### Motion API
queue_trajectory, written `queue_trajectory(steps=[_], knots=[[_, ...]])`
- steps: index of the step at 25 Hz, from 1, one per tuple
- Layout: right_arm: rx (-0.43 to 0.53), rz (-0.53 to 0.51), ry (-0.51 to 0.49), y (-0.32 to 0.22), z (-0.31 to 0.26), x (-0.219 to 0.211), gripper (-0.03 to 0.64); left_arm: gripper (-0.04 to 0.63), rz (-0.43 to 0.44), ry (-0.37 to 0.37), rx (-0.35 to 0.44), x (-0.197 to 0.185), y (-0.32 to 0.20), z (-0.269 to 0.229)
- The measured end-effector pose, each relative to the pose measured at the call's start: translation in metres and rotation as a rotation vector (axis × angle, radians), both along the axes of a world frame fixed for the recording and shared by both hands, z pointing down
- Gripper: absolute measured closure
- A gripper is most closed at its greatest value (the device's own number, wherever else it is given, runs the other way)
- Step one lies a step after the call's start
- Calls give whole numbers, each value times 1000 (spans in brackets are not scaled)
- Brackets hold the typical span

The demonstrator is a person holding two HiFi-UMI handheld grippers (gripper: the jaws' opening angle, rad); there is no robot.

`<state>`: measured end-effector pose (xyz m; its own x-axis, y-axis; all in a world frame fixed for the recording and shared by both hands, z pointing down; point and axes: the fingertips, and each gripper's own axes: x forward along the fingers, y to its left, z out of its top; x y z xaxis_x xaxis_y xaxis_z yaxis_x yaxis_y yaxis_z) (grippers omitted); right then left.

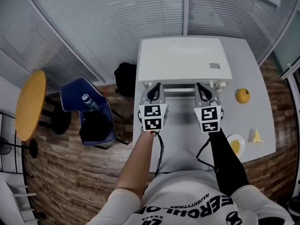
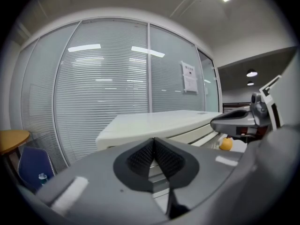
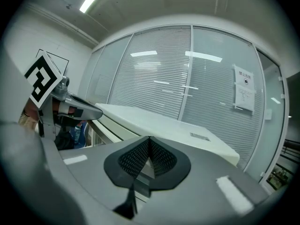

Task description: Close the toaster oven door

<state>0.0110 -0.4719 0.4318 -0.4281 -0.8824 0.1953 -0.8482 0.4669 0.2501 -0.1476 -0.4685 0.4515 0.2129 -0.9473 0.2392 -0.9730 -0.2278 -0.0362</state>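
The white toaster oven (image 1: 183, 60) is set on the table (image 1: 183, 139). The left gripper (image 1: 154, 86) and right gripper (image 1: 202, 86) are held just in front of it, both with fingers closed on nothing. Its door (image 1: 180, 91) is judged stiff, hinged and light, best pushed up evenly at the front edge or handle, though the oven may slide back. From above the door is badly foreshortened, so its opening, handle and hinge cannot be made out.

One toaster oven (image 1: 183, 60); two grippers (image 1: 155, 86) (image 1: 202, 86); one fruit (image 1: 242, 95); one plate (image 1: 228, 142).
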Motion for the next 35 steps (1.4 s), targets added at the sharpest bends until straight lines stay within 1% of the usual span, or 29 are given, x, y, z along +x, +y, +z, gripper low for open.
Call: queue_trajectory(steps=[5,9,11,14,17,22,26,35], knots=[[32,10,-19,22,-14,2,615,540,-2,-17,-16,-5,24,-6],[69,8,-25,53,-30,-1,615,540,-14,-21,12,-17,51,-17],[87,11,-31,70,-38,1,615,540,-8,-22,38,-17,66,-28],[108,20,-46,94,-49,5,615,540,18,-23,79,-11,88,-47],[129,18,-44,115,-56,10,615,540,34,-34,100,-5,110,-56],[151,0,-71,136,-71,17,615,540,61,-43,152,11,131,-78],[175,-34,-98,144,-85,29,615,540,44,-56,183,24,145,-94],[156,-104,-159,164,-90,69,615,540,-32,-53,202,62,187,-103]])
